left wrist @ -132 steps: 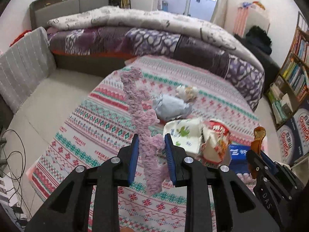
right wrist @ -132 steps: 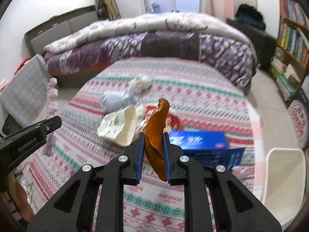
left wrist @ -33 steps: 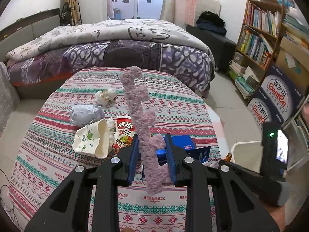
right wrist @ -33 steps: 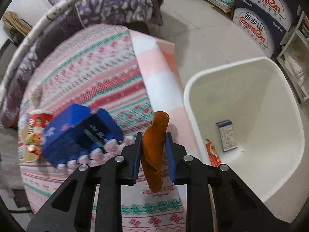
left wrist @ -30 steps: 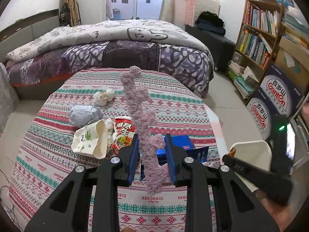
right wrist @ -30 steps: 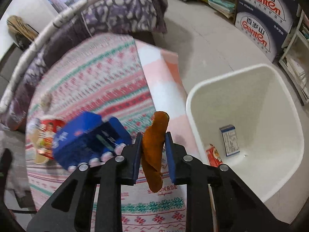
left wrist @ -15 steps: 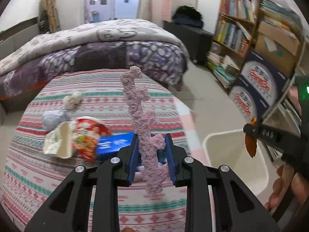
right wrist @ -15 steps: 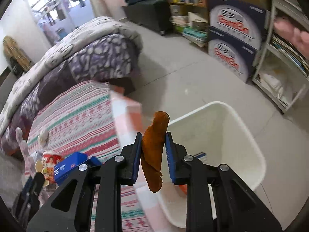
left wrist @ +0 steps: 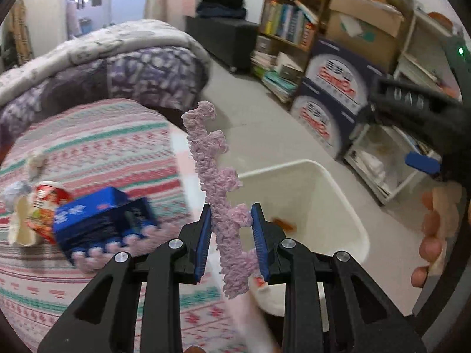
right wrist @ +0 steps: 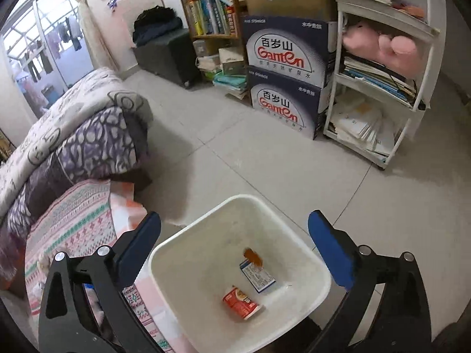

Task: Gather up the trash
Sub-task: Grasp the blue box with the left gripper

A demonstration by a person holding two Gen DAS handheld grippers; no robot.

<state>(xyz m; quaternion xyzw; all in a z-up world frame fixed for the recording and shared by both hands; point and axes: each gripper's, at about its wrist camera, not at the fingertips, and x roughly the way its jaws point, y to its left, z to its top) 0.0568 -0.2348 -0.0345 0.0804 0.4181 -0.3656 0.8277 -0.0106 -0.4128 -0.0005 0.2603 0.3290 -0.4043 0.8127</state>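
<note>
Three pieces already lie in the white plastic bin [right wrist: 182, 267]; the right gripper [right wrist: 235, 250] is opening, empty. The left gripper [left wrist: 231, 229] clamps a fuzzy pink strip [left wrist: 217, 194]; the blue carton [left wrist: 97, 214] waits at lower left.

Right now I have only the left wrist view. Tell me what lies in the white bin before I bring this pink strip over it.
Observer: On the right wrist view, the white bin holds a small blue-and-white box, a red wrapper and an orange-brown scrap.
Operator: My left gripper is clamped on the pink strip. Report the right gripper.
Observer: The right gripper looks down into the bin. Its jaws are opening, already wide apart, with nothing between them.
Operator: Tell me how full the bin is.
Observer: Those three pieces lie near one side of the bottom. The rest of the bottom is bare.
</note>
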